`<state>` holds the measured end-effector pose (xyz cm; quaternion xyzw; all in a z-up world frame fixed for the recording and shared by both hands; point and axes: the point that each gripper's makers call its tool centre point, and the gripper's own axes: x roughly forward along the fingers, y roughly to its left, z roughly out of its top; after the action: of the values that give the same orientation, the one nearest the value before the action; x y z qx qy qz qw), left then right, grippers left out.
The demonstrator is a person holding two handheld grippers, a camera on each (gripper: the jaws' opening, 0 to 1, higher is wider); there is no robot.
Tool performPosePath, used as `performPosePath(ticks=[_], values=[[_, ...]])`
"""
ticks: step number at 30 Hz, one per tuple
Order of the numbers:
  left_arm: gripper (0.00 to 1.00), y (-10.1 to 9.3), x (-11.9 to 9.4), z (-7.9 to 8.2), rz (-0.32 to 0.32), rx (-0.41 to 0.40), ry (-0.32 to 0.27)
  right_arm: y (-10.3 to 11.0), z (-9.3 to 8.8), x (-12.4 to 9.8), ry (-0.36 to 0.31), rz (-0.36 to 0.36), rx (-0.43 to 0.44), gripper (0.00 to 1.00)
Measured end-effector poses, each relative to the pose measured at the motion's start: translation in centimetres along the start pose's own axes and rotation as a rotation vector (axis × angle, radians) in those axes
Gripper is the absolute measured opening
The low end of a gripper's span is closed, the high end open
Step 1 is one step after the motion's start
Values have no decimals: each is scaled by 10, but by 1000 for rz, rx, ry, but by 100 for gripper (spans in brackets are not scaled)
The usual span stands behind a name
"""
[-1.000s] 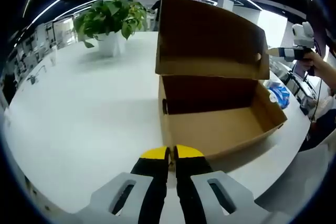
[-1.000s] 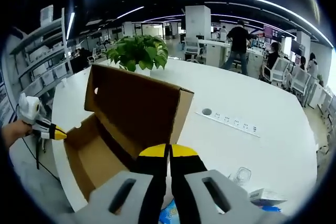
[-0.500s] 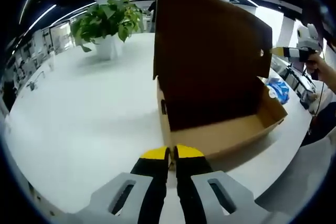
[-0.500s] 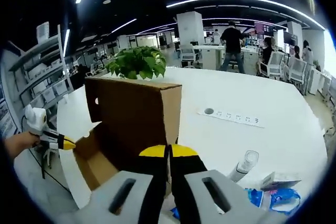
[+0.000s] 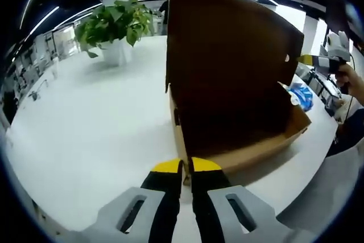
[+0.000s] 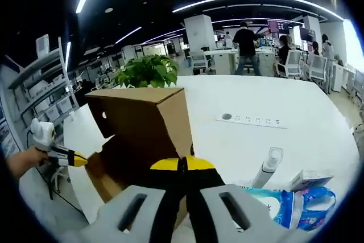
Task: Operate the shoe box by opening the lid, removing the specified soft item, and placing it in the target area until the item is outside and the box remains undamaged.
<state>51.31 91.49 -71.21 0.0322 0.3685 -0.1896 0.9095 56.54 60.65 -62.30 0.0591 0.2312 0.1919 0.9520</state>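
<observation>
1. Standing just ahead of the closed, empty left gripper (image 5: 186, 166) fingers: shoe box (image 5: 239, 140), lid (image 5: 227, 61) raised.
2. Keeping closed right gripper (image 6: 182, 164) clear; soft item unseen inside.

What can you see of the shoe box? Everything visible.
The shoe box is plain brown cardboard and sits on the white table. Its hinged lid is raised, standing roughly upright over the base, with a small round hole near one edge. The inside is dark; contents cannot be made out. The left tool, shut, sits at the near front wall; contact is unclear. In the right gripper view the lid stands behind the shut right tool.
</observation>
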Motion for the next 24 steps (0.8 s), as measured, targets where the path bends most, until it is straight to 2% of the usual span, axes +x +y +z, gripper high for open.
performPosePath(ticks=[7,11,24], values=[[4,7,-8,13,26,-7,-42,3,-4,-6,-25,-13,-1,0],[6,9,-18,30,34,1,-91,6,-7,-10,-38,-16,2,0],[10,9,-38,83,38,68,-195,11,-18,-16,-33,-7,-20,0]])
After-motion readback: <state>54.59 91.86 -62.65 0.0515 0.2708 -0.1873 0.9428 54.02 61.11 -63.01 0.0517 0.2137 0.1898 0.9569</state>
